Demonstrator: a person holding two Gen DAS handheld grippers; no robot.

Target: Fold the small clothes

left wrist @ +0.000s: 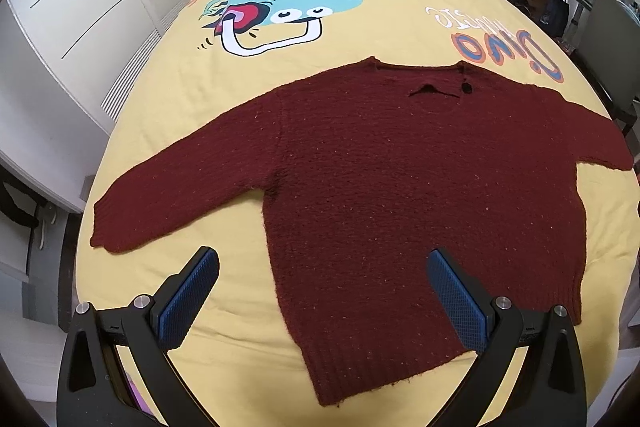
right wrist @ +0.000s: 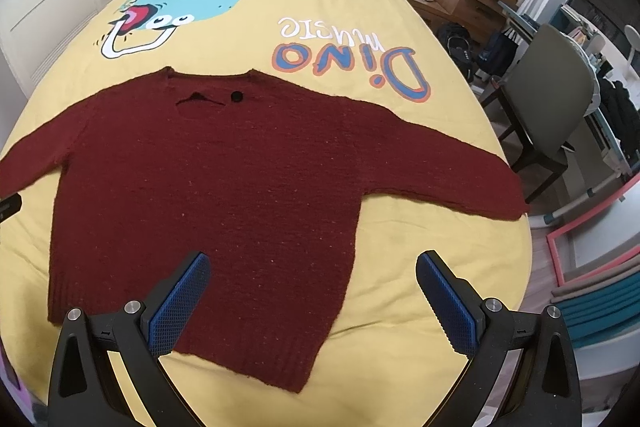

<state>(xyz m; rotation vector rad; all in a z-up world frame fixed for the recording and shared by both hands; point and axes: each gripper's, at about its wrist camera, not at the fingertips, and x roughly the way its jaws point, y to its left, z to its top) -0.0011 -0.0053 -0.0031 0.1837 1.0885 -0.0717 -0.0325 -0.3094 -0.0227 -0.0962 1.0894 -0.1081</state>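
Sweater (left wrist: 400, 187) is laid flat on the bed (left wrist: 240, 99), sleeves spread, just ahead of both tools. Left gripper (left wrist: 322, 301) and right gripper (right wrist: 312, 303) are held wide apart, nothing clasped.

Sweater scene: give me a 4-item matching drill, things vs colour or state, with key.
1. sweater
2. bedspread
3. button
4. left gripper

a. yellow, dinosaur print
b. open, holding nothing
c. dark red, spread flat, sleeves out
d. black, near the neckline

Pairs: 1-c, 2-a, 3-d, 4-b
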